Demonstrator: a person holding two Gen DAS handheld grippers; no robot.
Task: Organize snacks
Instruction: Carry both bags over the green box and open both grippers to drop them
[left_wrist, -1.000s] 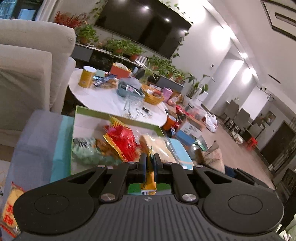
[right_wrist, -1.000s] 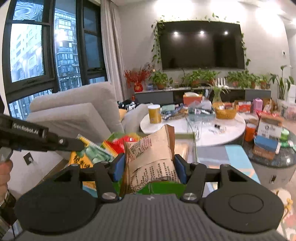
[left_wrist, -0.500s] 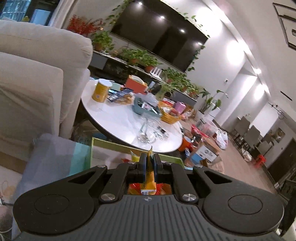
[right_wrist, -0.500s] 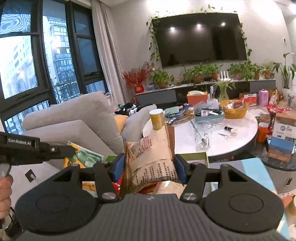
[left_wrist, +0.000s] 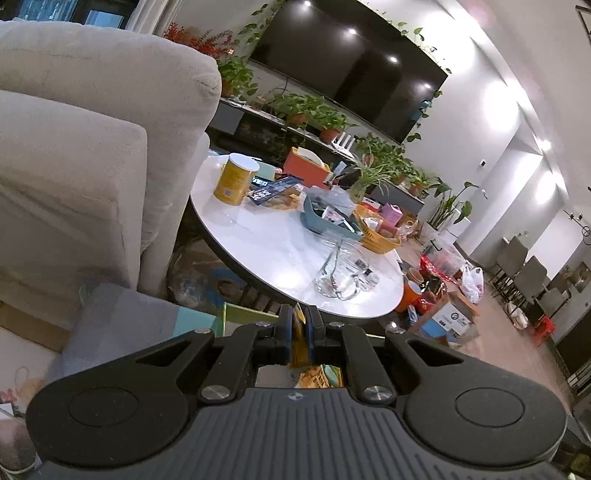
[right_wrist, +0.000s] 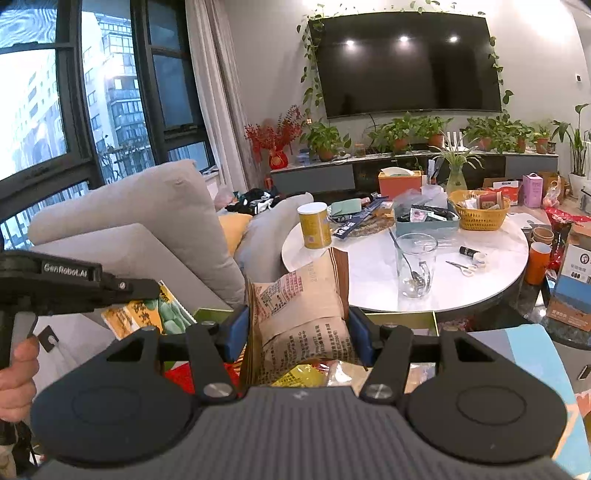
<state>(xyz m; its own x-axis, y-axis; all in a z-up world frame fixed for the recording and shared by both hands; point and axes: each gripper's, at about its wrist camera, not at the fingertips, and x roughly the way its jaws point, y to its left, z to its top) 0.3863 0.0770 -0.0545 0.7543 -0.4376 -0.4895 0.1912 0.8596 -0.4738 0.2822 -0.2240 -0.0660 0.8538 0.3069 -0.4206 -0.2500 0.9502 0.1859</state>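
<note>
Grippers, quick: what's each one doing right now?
Left gripper: closed on a thin yellow snack packet.
Right gripper: closed on a brown paper snack bag.

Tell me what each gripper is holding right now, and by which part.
The right gripper squeezes the brown snack bag across its middle. The left gripper pinches the yellow-green snack packet by its thin edge.

Home living room: sofa (right_wrist: 140, 221), wall TV (right_wrist: 406, 62), cluttered coffee table (right_wrist: 369, 280).
</note>
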